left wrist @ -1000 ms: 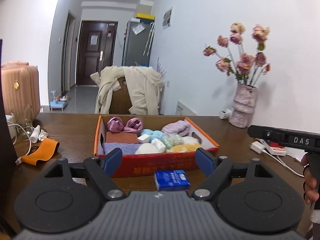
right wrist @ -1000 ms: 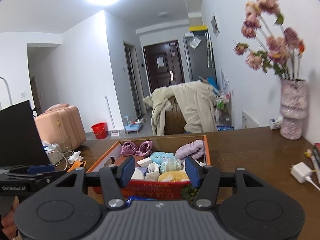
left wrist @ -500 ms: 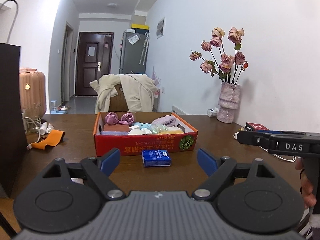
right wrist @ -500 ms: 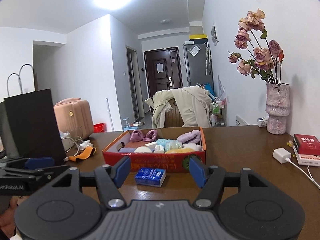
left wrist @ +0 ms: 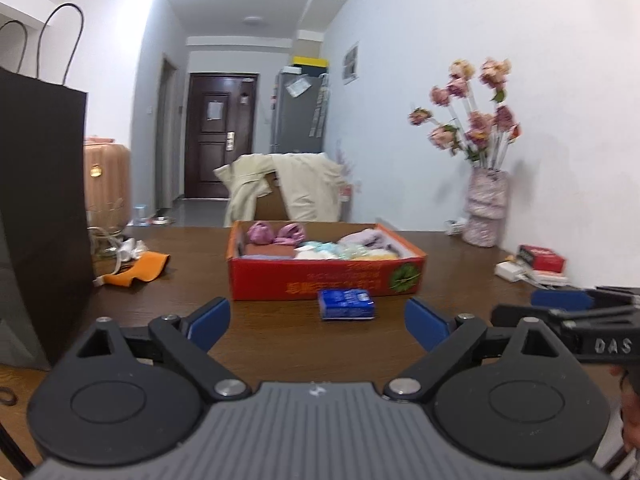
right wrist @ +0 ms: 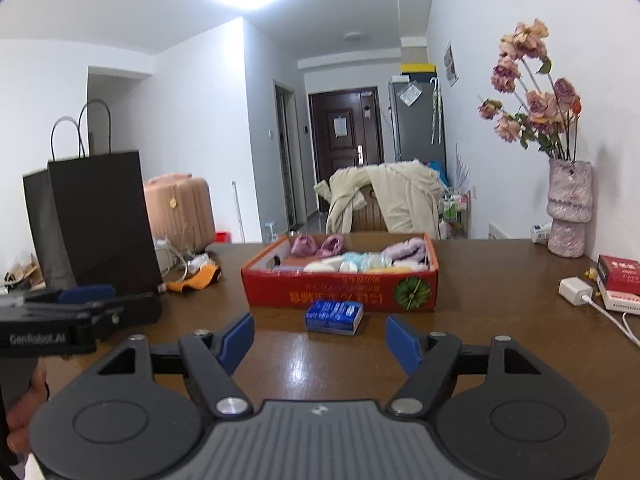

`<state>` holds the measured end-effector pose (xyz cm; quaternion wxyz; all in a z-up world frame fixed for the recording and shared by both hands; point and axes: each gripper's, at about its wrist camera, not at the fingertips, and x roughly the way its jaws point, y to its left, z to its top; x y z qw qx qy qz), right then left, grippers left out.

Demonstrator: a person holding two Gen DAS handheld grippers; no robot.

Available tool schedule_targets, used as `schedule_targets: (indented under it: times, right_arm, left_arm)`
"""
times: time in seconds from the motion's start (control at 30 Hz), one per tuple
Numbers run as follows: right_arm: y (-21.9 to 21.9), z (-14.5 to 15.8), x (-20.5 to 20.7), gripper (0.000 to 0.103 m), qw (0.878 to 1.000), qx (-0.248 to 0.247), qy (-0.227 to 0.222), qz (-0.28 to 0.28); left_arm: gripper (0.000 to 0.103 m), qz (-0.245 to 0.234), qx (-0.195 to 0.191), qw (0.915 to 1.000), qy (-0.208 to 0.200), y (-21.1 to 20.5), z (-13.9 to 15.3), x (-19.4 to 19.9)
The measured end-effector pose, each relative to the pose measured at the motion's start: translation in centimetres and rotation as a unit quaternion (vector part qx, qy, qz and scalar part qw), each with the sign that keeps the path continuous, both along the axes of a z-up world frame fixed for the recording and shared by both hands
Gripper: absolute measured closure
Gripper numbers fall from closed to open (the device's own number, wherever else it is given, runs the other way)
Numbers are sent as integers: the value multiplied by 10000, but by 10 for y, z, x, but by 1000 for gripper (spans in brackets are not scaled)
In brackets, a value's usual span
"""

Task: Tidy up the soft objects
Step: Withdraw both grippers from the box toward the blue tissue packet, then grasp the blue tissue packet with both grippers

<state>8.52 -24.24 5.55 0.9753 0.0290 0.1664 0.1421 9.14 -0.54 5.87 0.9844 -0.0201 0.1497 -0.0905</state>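
A red cardboard box (left wrist: 326, 278) (right wrist: 340, 288) stands on the brown table and holds several soft items: pink, purple, white, pale blue and yellow cloths. A blue tissue pack (left wrist: 346, 304) (right wrist: 334, 315) lies on the table just in front of the box. My left gripper (left wrist: 318, 322) is open and empty, well short of the pack. My right gripper (right wrist: 320, 340) is open and empty, also short of the pack. Each gripper shows at the edge of the other's view.
A black paper bag (left wrist: 40, 208) (right wrist: 100, 220) stands at the left. An orange cloth (left wrist: 138, 270) and cables lie beside it. A vase of flowers (left wrist: 486, 212) (right wrist: 568, 212), a red book (right wrist: 618, 270) and a white charger (right wrist: 574, 290) are at the right. A chair with a coat (left wrist: 284, 192) stands behind the table.
Both grippers have pulled back from the box and away from the table's far side; the box and tissue pack look smaller and farther. The black bag has come into view.
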Motion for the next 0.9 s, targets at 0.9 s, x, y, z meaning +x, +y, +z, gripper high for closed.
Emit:
schedule_targets:
  times: [0.9]
  right_arm:
    - [-7,-56,180,33,9914,180,1290,-130]
  left_arm:
    - [4,170,41,9871,1588,-17,-57,200]
